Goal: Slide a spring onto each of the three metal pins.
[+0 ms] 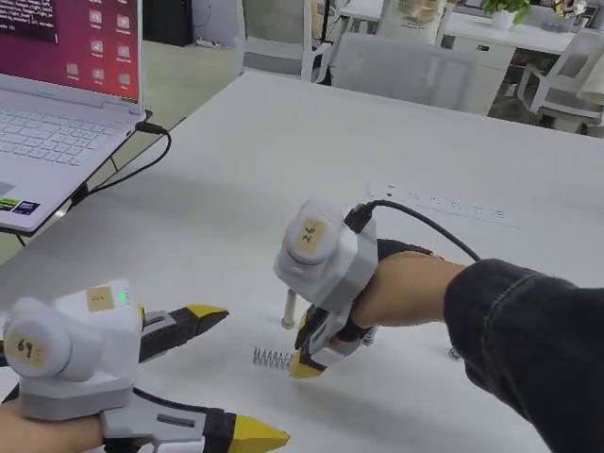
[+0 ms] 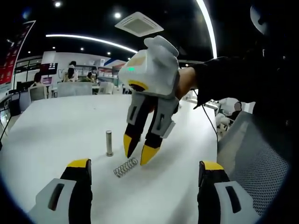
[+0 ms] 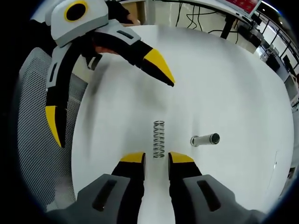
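A small steel spring [image 1: 272, 358] lies flat on the white table [image 1: 283, 170]. Just behind it a metal pin [image 1: 290, 309] stands upright with nothing on it. My right gripper [image 1: 307, 364] points down at the spring's near end. In the right gripper view, the spring [image 3: 159, 137] runs straight ahead from the right gripper [image 3: 157, 157]. Its jaws are a narrow gap apart, on either side of the spring's end without pinching it, and the pin [image 3: 204, 139] is to the right. My left gripper [image 1: 236, 374] stands wide open and empty at the lower left, facing the spring [image 2: 126, 167] and the pin [image 2: 109, 143].
An open laptop [image 1: 57, 104] sits at the table's far left edge, with a black cable [image 1: 142, 160] trailing from it. A small grey object [image 1: 455, 354] shows beside the sleeve. A printed strip [image 1: 444, 200] lies further back. Chairs and desks stand beyond the table.
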Demonstrator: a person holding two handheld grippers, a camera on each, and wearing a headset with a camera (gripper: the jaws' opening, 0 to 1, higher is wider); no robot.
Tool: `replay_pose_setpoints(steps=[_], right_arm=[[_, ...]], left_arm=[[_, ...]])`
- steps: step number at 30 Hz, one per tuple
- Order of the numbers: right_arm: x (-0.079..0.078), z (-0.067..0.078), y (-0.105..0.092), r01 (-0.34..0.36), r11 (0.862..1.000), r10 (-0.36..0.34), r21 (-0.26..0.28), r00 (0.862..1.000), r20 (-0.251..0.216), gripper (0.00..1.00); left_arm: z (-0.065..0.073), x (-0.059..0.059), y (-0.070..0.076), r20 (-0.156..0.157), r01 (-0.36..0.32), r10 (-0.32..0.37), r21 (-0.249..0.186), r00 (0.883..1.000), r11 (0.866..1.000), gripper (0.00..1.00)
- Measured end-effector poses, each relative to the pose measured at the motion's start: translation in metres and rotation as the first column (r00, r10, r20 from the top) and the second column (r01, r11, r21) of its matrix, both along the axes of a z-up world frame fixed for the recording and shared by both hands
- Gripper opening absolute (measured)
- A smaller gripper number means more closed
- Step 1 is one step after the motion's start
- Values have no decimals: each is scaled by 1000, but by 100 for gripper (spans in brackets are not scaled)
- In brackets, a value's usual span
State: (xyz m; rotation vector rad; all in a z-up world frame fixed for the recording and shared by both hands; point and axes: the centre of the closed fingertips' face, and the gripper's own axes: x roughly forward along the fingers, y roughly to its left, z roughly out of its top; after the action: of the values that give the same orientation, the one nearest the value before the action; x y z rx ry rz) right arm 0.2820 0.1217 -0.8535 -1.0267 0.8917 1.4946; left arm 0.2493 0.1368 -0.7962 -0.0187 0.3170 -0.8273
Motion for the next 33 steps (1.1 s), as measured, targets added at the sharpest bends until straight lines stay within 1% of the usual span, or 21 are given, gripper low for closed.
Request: replay_pose_setpoints(steps=[8, 10, 16, 18, 20, 24, 25, 27, 30, 33], right_arm=[[1, -7, -1, -15, 1000, 15, -19, 1000, 10, 15], [2, -7, 0, -18, 1000, 19, -19, 1000, 18, 14], [2, -8, 0, -20, 1000, 21, -19, 1000, 21, 12], [3, -8, 0, -27, 999, 28, -18, 999, 32, 11], [1, -8, 0, -33, 999, 34, -16, 999, 33, 8], [2, -8, 1, -43, 999, 43, -14, 998, 43, 8], [3, -7, 1, -43, 999, 43, -9, 998, 52, 8], [2, -7, -1, -31, 999, 31, -8, 999, 35, 8], [2, -5, -4, -35, 999, 35, -10, 999, 41, 8], [0, 1, -9, -37, 999, 37, -9, 999, 40, 8]], left_arm=[[-2, 1, 1, -2, -5, 5, -3, 1000, 1000, 91], [-2, 1, 1, -3, -6, 6, -4, 1000, 1000, 91], [-2, 0, 1, -4, -9, 9, -5, 1000, 1000, 91], [-2, 0, 2, -5, -9, 9, -4, 1000, 1000, 91], [-2, 0, 2, -4, -10, 10, -3, 1000, 1000, 90], [-3, 0, 2, -6, -10, 10, -3, 1000, 1000, 90], [-3, -1, 2, -6, -10, 10, -2, 1000, 1000, 90], [-3, -1, 2, -6, -10, 10, -2, 1000, 1000, 89], [-4, -1, 1, -8, -8, 8, -1, 1000, 1000, 89], [-4, -1, 0, -11, -4, 4, -2, 1000, 1000, 88]])
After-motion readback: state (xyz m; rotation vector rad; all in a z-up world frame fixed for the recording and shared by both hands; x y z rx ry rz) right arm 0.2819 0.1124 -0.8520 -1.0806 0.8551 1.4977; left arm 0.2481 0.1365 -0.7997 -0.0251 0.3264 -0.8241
